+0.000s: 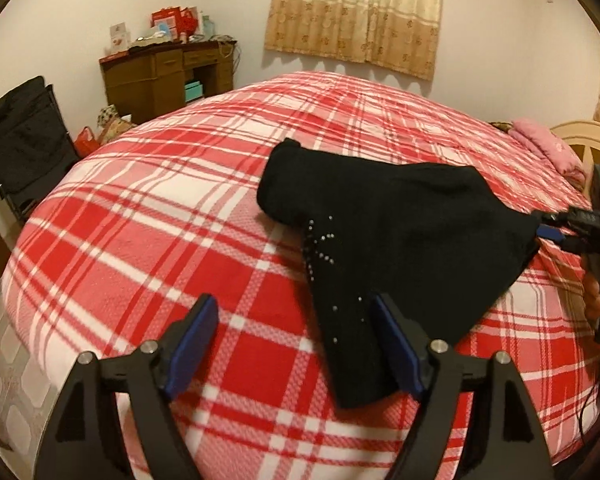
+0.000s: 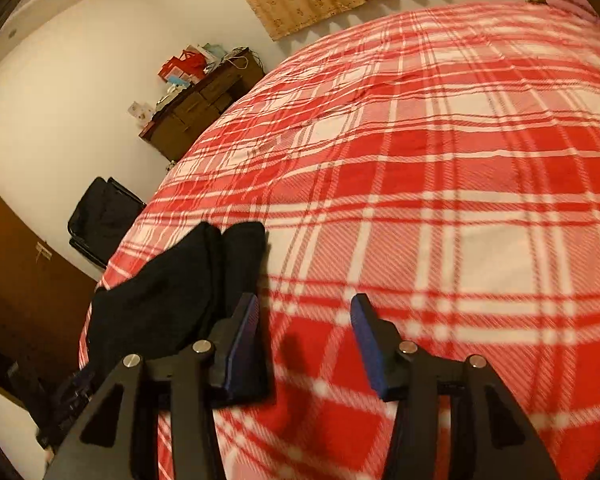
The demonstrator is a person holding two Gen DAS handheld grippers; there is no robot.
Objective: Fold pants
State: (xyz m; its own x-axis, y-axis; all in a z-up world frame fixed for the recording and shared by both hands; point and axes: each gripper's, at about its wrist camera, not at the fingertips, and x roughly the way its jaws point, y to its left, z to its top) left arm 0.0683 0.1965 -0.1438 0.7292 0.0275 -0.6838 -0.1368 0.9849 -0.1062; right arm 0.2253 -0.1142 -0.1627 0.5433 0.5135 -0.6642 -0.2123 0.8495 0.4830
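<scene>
Pants (image 1: pixel 400 220): I count one.
My grippers: two, left (image 1: pixel 296 344) and right (image 2: pixel 304 344).
Bed (image 1: pixel 140 240): one.
Desk (image 1: pixel 168 76): one.
Curtain (image 1: pixel 356 12): one.
Pillow (image 1: pixel 548 144): one.

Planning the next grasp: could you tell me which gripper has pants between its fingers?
The left gripper: pants lie between its open fingers; the right gripper frames only blanket.

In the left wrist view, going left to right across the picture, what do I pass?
Black folding chair → brown wooden desk → black pants with small studs on the red plaid bedspread → pink pillow → right hand-held gripper.
</scene>
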